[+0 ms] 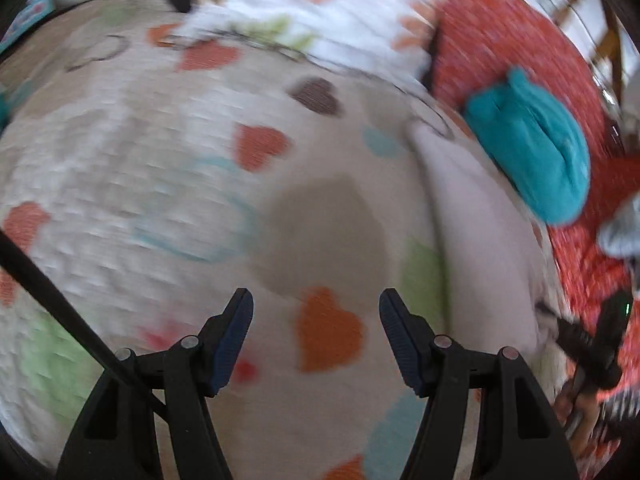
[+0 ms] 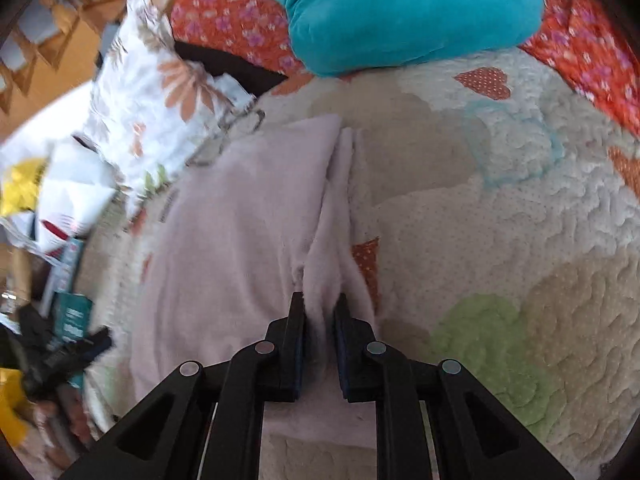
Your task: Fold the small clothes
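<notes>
Pink garment lies flat on the quilted heart-print blanket, towards that blanket's left side in my right wrist view. One edge of it is folded up into a ridge that runs away from my right gripper. I hold that ridge between the two fingers of the right gripper: the jaws stand close together with a bunched strip of pink fabric pinched between the pads.

My left gripper hangs above the blanket with its jaws wide apart and nothing between them. An orange heart of the print shows in the gap. The left wrist view is motion-blurred, so fine detail is not readable. In that view the pink garment lies to the right of the left gripper, apart from its fingers.

A teal garment lies bundled at the far edge of the blanket, partly on a red floral cover. In the left wrist view the same teal garment sits beyond the pink one, against the red cover.

A floral pillow rests beyond the pink garment's far left corner. Loose packets and papers lie at the left margin of the right wrist view; I cannot identify them.
</notes>
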The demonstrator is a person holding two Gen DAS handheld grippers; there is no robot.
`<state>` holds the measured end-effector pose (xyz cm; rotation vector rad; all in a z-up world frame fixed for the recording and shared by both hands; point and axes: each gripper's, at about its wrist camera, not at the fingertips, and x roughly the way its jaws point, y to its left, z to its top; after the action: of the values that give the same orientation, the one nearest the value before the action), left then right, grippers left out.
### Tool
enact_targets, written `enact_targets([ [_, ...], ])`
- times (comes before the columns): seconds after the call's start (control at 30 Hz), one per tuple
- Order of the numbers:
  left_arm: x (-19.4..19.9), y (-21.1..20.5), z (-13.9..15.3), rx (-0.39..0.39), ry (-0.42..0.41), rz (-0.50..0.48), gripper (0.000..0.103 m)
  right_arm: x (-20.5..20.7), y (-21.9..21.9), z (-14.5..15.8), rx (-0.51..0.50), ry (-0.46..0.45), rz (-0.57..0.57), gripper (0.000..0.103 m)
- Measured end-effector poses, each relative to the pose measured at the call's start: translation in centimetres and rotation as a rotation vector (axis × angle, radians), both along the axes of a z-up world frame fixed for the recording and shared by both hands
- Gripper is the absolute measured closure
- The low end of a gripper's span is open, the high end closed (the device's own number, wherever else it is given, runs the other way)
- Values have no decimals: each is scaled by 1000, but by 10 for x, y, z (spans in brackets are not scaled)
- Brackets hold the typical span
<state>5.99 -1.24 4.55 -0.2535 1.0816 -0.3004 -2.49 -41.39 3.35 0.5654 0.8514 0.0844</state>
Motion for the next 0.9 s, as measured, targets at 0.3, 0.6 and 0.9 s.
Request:
enact_targets([
  [0.3, -1, -59, -5, -77, 22, -32, 38, -15, -1, 24, 57, -125, 39, 66],
  [0.6, 1, -71, -3, -88, 28, -25, 38, -19, 27, 8, -181, 56, 107, 96],
  [0.9, 15, -53, 3, -217, -20, -26, 18, -38, -9, 25, -86, -20, -13, 68],
])
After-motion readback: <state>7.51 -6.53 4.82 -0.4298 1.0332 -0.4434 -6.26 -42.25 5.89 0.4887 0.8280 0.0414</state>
